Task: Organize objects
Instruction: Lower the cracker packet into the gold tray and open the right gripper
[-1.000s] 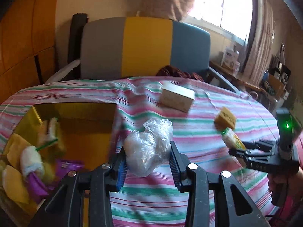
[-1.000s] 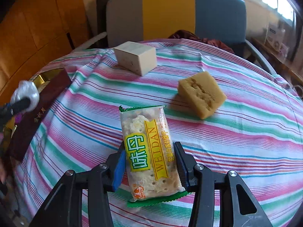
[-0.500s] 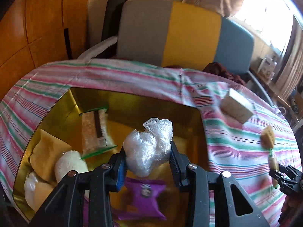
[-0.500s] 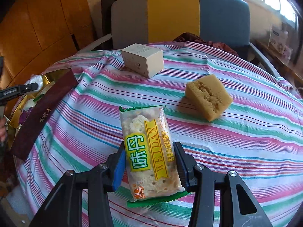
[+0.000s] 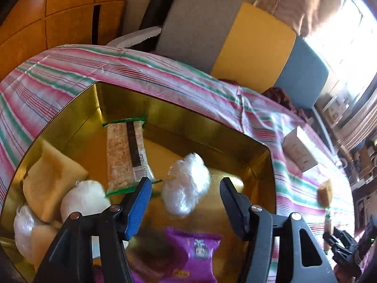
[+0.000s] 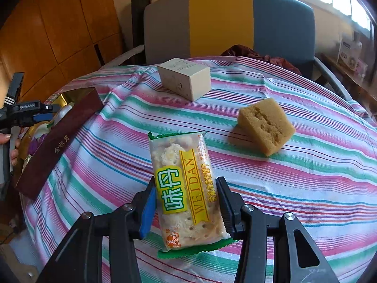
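**Snacks going into the gold box**

Left wrist view: The left gripper (image 5: 183, 195) is hanging over a gold box (image 5: 259, 151). Its jaws are opening. A white plastic-wrapped ball (image 5: 186, 186) is sitting between them, but the pads are not touching it, and it looks blurry. The box is sitting on a table with a striped cloth (image 5: 70, 70). Inside the box I am counting one long cracker pack (image 5: 124, 153) with green ends, one purple snack pack (image 5: 195, 254), two more white wrapped balls (image 5: 84, 198) near the left side, and two yellow cake pieces (image 5: 51, 176). Out on the cloth, one small white box (image 5: 299, 148) and one sponge cake piece (image 5: 325, 192) are lying far to the right. The right gripper (image 5: 329, 237) is peeking in at the bottom right corner.

Right wrist view: The right gripper (image 6: 186, 202) is squeezing one cracker pack (image 6: 186, 188) with a yellow and green label. Both pads are pressing on its sides, and the pack is pointing away across the cloth. One sponge cake piece is lying near it on the right. One small white box is sitting farther back. At the left edge, the dark red side of the gold box is showing, and the left gripper is hanging above it, held by a hand (image 6: 9, 146). One chair (image 6: 221, 23) in grey, yellow and blue is standing behind the table.
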### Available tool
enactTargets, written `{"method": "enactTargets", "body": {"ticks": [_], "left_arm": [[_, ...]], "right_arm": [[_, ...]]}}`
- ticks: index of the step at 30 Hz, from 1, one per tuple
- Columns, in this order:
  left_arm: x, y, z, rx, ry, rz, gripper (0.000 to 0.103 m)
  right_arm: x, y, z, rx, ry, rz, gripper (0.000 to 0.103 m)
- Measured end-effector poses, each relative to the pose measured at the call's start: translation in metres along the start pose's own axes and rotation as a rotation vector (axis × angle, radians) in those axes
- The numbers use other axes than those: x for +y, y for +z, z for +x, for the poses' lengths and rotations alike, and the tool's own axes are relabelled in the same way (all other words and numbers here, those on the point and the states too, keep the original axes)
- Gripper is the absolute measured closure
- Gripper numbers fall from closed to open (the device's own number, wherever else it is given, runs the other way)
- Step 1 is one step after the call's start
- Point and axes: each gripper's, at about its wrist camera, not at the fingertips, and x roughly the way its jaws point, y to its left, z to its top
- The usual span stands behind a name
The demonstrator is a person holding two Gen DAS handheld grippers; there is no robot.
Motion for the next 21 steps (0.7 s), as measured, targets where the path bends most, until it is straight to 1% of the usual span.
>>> {"method": "enactTargets", "body": {"ticks": [2,5,10,11,14,17,21], "left_arm": [[0.004,-0.005,-0.009,-0.016,-0.016,-0.006,0.042],[0.004,-0.017,-0.025,-0.053,-0.046,0.024,0.042],[0.004,-0.045,-0.049,-0.108,-0.088,0.142,0.042],[0.003,-0.051,-0.054,-0.123,-0.094,0.174,0.042],[0.001,-0.061,-0.064,-0.153,-0.113,0.225,0.042],[0.000,-0.068,-0.073,-0.184,-0.132,0.251,0.042],[0.001,-0.074,-0.077,-0.202,-0.139,0.249,0.042]], "right_arm": [[0.001,0.000,0.000,-0.003,0.003,-0.005,0.055],[0.003,0.001,0.001,0.009,-0.003,-0.008,0.055],[0.013,0.006,0.004,0.052,0.002,-0.031,0.055],[0.015,0.008,0.004,0.058,0.009,-0.026,0.055],[0.027,0.016,0.003,0.061,0.054,0.003,0.055],[0.053,0.027,0.003,0.057,0.075,-0.014,0.055],[0.100,0.049,0.007,0.035,0.137,-0.031,0.054]]}}
